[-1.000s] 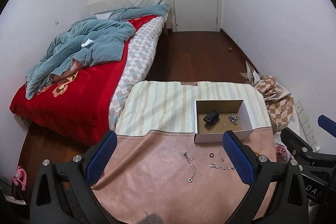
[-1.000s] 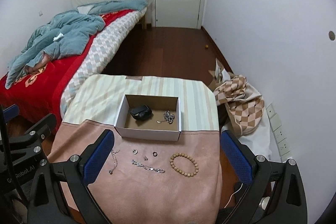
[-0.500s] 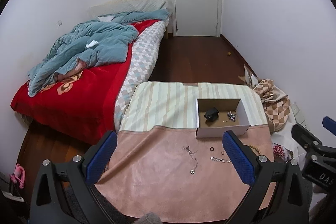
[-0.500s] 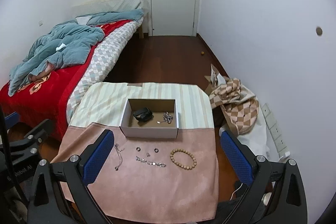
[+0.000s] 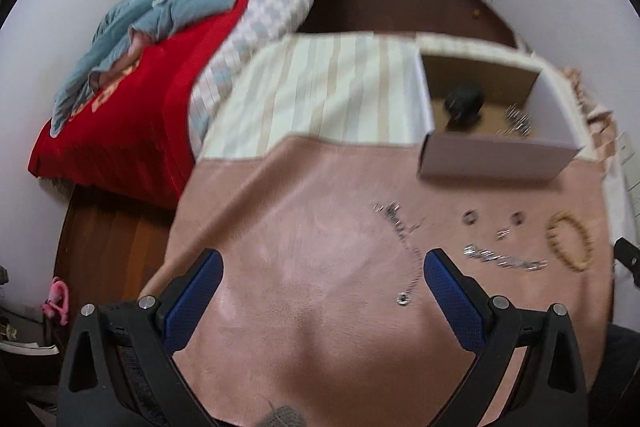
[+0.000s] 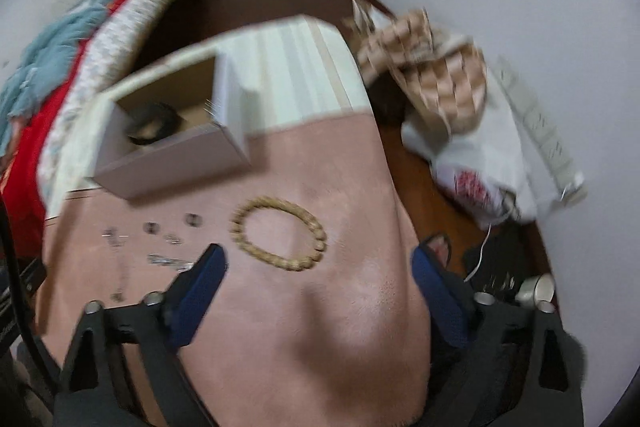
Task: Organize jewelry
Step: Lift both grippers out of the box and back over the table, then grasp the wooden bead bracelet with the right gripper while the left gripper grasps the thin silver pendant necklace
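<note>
A wooden bead bracelet (image 6: 280, 235) (image 5: 570, 243) lies on the pink cloth (image 5: 320, 267), just ahead of my open right gripper (image 6: 318, 263). A thin silver necklace (image 5: 404, 247), two small rings (image 5: 470, 218), a tiny earring and a silver chain bracelet (image 5: 504, 259) lie to its left. The open cardboard box (image 5: 496, 151) (image 6: 172, 163) holds a black item (image 5: 464, 103) and a silver chain (image 5: 518, 121). My left gripper (image 5: 322, 263) is open and empty above the cloth, left of the necklace.
A bed (image 5: 140, 67) with a red cover and blue quilt stands to the left. A checked bag (image 6: 424, 55) and white plastic bags (image 6: 480, 155) lie on the floor right of the table. Wood floor leads to a door at the back.
Both grippers have dropped lower and closer to the table. The right one swung towards the bead bracelet; the left tilted towards the necklace. The views are motion-blurred.
</note>
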